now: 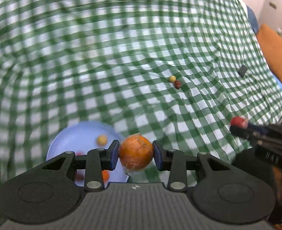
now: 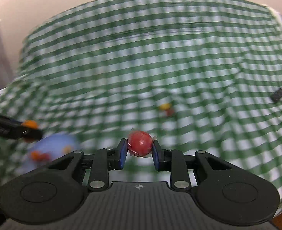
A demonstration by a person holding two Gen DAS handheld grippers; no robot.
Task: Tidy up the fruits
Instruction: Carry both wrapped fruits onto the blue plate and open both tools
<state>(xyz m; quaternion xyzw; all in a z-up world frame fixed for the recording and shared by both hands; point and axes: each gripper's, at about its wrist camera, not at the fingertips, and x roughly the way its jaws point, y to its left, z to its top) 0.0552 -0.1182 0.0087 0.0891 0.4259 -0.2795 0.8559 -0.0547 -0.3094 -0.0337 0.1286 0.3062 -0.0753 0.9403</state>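
My left gripper (image 1: 135, 152) is shut on an orange fruit (image 1: 135, 152) wrapped in clear film, held above the right edge of a pale blue plate (image 1: 77, 134). Several small fruits lie on that plate, one of them yellow (image 1: 102, 140). My right gripper (image 2: 139, 147) is shut on a small red fruit (image 2: 140, 143), also in film, above the checked cloth. In the left wrist view the right gripper (image 1: 236, 127) shows at the right edge with the red fruit (image 1: 237, 121). The right wrist view shows the left gripper with the orange (image 2: 30, 124) near the plate (image 2: 52, 143).
A green and white checked cloth (image 1: 121, 57) covers the table. A small yellow fruit (image 1: 172, 78) and a dark red one (image 1: 177, 84) lie together on it, right of the middle. A small black object (image 1: 242, 70) rests near the cloth's right edge, with an orange cushion (image 1: 275, 51) beyond.
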